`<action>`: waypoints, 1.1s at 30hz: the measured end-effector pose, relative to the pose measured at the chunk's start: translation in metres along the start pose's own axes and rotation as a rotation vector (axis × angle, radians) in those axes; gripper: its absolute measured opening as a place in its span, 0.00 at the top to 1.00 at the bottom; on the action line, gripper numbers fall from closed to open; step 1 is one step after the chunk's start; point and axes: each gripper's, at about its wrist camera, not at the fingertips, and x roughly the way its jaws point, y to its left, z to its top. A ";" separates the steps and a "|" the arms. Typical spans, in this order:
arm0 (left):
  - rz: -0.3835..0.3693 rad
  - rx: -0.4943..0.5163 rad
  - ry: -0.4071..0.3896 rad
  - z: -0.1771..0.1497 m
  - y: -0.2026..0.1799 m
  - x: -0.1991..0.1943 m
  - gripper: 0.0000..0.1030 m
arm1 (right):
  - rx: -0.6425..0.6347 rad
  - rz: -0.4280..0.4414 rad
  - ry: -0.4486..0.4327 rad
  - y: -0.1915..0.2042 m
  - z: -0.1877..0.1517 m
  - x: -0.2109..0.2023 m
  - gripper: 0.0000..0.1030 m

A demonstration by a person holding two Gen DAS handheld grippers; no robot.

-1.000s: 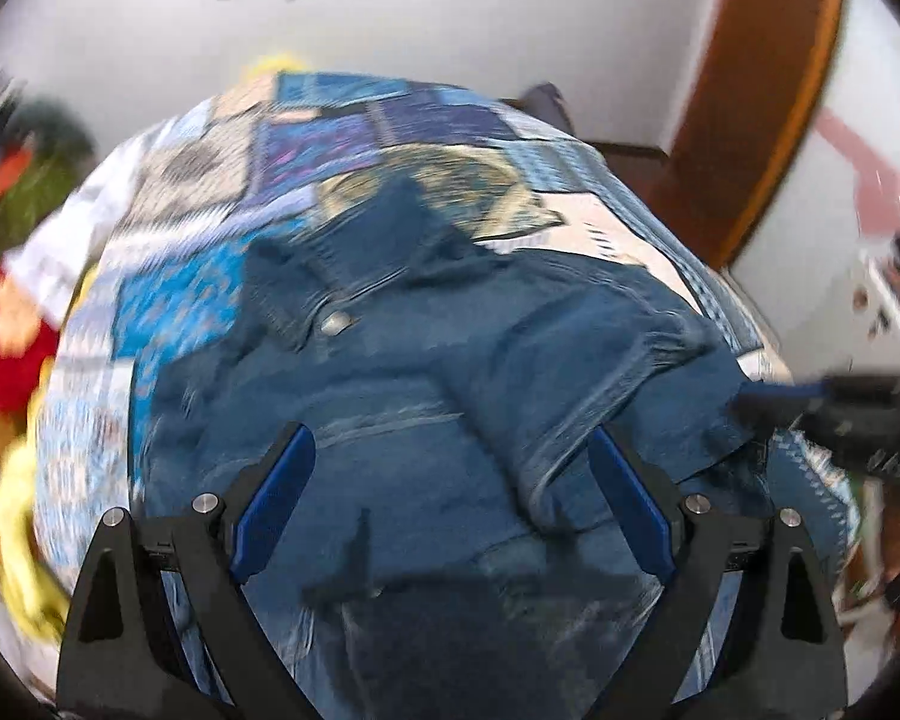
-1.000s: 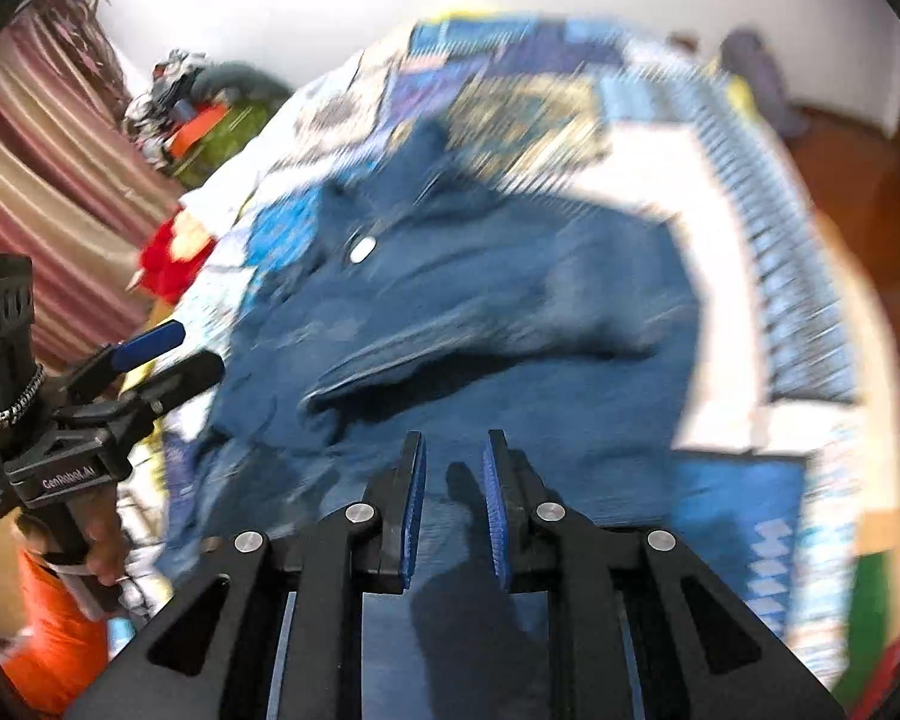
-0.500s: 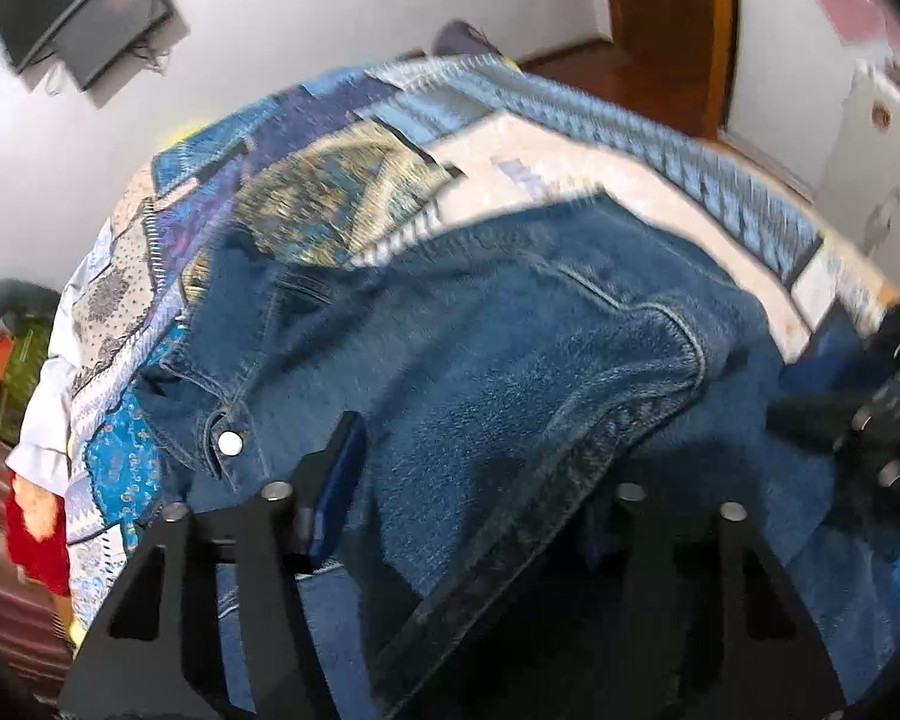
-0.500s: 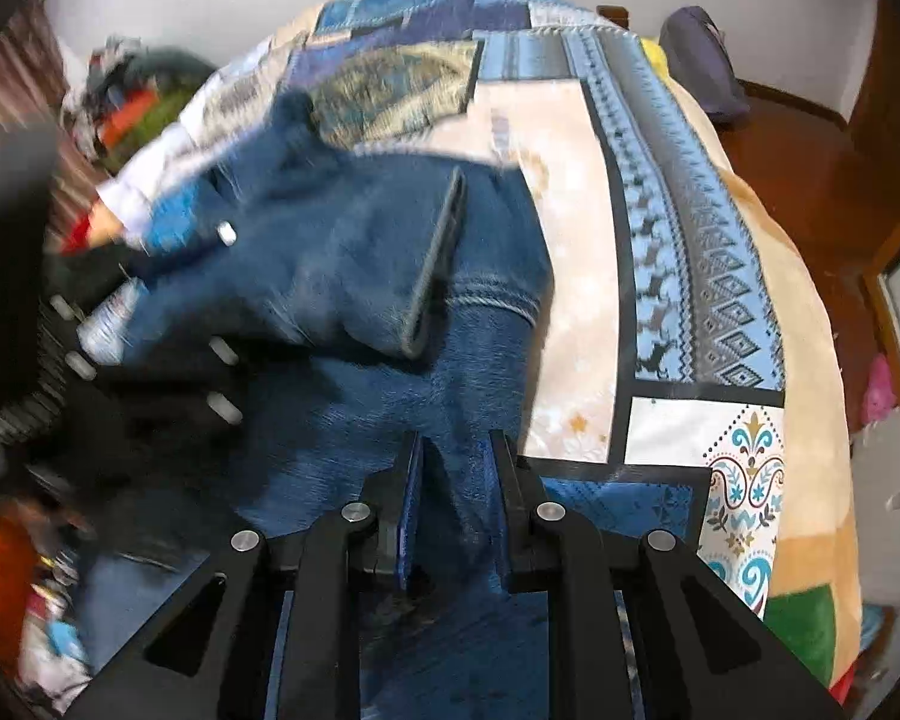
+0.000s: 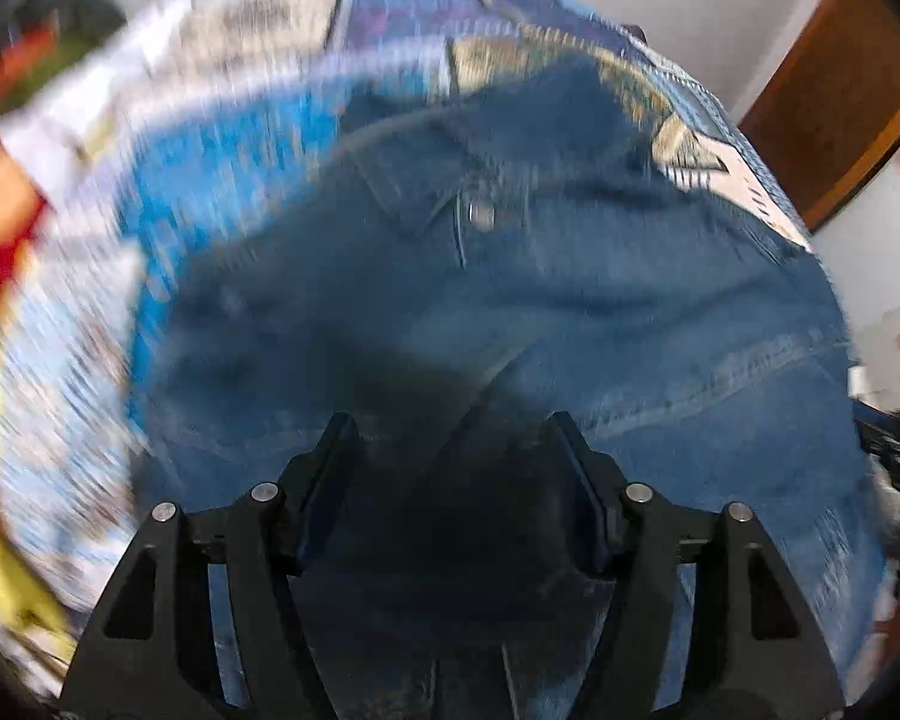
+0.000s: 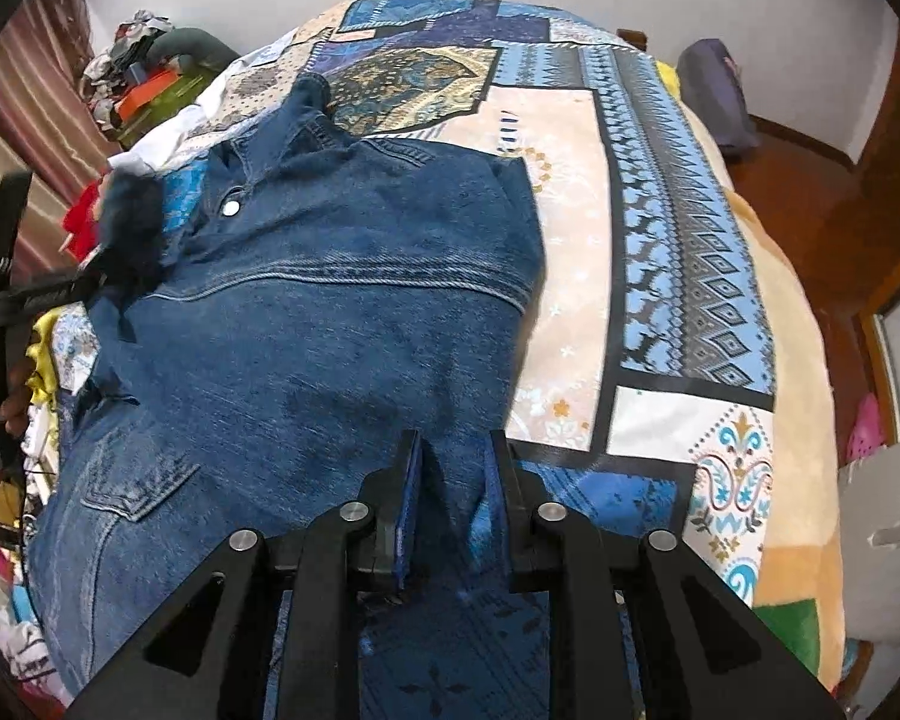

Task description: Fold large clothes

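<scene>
Your denim jacket (image 6: 342,324) lies spread on the bed, over the patchwork bedspread (image 6: 660,228), its collar toward the far end and a metal snap button (image 6: 230,208) showing near the collar. One side is folded across the body, leaving a straight folded edge on the right, beside bare bedspread.

Your right hand-held gripper (image 6: 453,450) points down at the near right edge of the jacket. Its jaws are opening, with a ridge of denim standing between the blue pads (image 6: 410,480); the pads no longer seem to press it.

Your left hand-held gripper (image 5: 453,438) hovers over the jacket's near left part. That view is badly blurred, its jaws are opening, and only dark denim shows between them; nothing appears pinched.
</scene>
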 end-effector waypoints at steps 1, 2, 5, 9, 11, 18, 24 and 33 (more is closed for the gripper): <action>-0.048 -0.037 0.036 -0.003 0.006 0.007 0.38 | 0.022 -0.044 0.001 -0.003 0.000 0.000 0.47; -0.094 -0.077 0.063 -0.006 0.013 0.014 0.38 | 0.050 -0.094 0.004 -0.006 0.001 0.000 0.36; -0.155 -0.151 0.049 -0.006 0.024 0.023 0.38 | 0.126 -0.079 0.027 -0.016 0.002 -0.001 0.20; -0.056 -0.115 -0.063 0.001 0.011 0.006 0.72 | 0.208 -0.011 0.040 -0.024 0.004 -0.008 0.20; 0.038 -0.050 -0.139 0.003 -0.004 -0.013 0.80 | 0.226 0.014 0.039 -0.022 0.009 -0.014 0.20; 0.121 0.051 -0.462 0.015 -0.012 -0.100 0.83 | 0.154 0.024 -0.059 0.013 0.038 -0.036 0.20; 0.187 0.031 -0.328 0.000 0.029 -0.061 0.81 | 0.100 0.039 -0.028 0.049 0.056 -0.006 0.18; 0.173 -0.052 -0.107 -0.037 0.082 0.001 0.45 | 0.147 0.104 0.095 0.042 0.042 0.035 0.13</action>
